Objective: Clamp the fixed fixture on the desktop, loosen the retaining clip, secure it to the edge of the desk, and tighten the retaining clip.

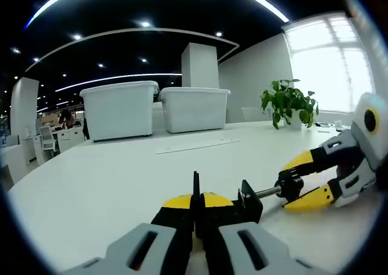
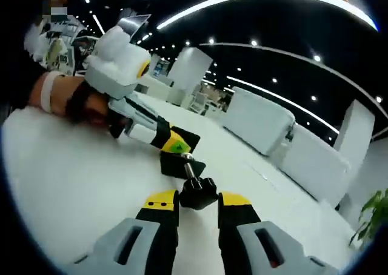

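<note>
A black clamp fixture (image 1: 248, 205) lies just above the white desk (image 1: 121, 178). My left gripper (image 1: 196, 201) is shut on its thin upright plate, the yellow tips pressed together. A steel screw (image 1: 267, 192) runs from the fixture to a black knob (image 1: 291, 184). My right gripper (image 1: 301, 181) comes in from the right, its yellow fingers closed on that knob. In the right gripper view the knob (image 2: 199, 193) sits between my right gripper's (image 2: 197, 200) yellow tips. Beyond it the fixture (image 2: 179, 165) is held by the left gripper (image 2: 173, 143), with a person's hand (image 2: 79, 108) behind it.
Two white lidded bins (image 1: 121, 108) (image 1: 194, 108) stand at the far side of the desk. In front of them lies a thin pale strip (image 1: 197, 146). A potted plant (image 1: 290, 102) stands at the right by a bright window. A white pillar (image 1: 200, 66) rises behind.
</note>
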A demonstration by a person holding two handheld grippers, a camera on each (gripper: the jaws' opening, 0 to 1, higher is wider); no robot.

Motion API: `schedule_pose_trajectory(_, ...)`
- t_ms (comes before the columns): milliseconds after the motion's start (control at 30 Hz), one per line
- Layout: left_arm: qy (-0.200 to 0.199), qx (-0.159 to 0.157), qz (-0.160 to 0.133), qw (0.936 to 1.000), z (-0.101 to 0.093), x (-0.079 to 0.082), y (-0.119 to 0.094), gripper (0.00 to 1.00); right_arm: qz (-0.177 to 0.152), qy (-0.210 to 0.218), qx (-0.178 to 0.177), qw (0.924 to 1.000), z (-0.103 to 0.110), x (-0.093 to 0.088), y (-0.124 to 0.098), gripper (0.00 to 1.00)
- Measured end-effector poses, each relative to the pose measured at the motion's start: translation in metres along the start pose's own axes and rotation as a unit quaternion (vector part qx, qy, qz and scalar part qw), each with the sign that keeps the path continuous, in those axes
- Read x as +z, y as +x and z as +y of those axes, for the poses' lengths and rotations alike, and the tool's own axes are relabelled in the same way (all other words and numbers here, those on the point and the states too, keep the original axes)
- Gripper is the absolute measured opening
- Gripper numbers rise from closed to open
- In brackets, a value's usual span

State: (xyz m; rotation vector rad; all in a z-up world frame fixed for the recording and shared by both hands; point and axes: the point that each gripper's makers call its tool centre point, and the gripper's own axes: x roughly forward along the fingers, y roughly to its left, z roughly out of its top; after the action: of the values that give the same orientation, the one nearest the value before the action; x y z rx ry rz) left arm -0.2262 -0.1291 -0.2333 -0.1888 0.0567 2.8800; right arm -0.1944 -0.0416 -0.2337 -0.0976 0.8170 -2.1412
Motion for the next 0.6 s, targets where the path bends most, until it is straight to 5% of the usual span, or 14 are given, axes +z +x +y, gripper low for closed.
schedule_pose_trajectory(67, 0.000, 0.000, 0.000, 1.0000, 0.000, 0.000, 0.000, 0.04, -0.007, -0.052, -0.005, 0.9986, 0.000, 0.003, 0.000, 0.23)
schedule_pose_trajectory(267, -0.003, -0.001, 0.001, 1.0000, 0.000, 0.000, 0.000, 0.04, -0.006, -0.085, -0.009, 0.9963, -0.002, 0.005, 0.002, 0.23)
schedule_pose_trajectory(333, -0.001, -0.001, 0.000, 1.0000, 0.000, 0.000, 0.000, 0.04, 0.003, 0.030, 0.010, 0.9995, 0.001, -0.002, 0.002, 0.24)
schedule_pose_trajectory(433, -0.001, -0.002, 0.000, 1.0000, 0.000, 0.000, 0.000, 0.04, -0.007, 0.152, 0.016, 0.9882, -0.006, 0.000, 0.001, 0.28)
schedule_pose_trajectory(500, -0.001, -0.002, 0.001, 1.0000, 0.000, 0.000, 0.001, 0.04, -0.010, 0.239, 0.026, 0.9706, -0.010, 0.000, 0.001, 0.32)
schedule_pose_trajectory(600, -0.001, -0.002, 0.000, 1.0000, 0.000, 0.000, 0.001, 0.04, -0.004, 0.373, 0.039, 0.9271, -0.014, -0.003, -0.001, 0.40)
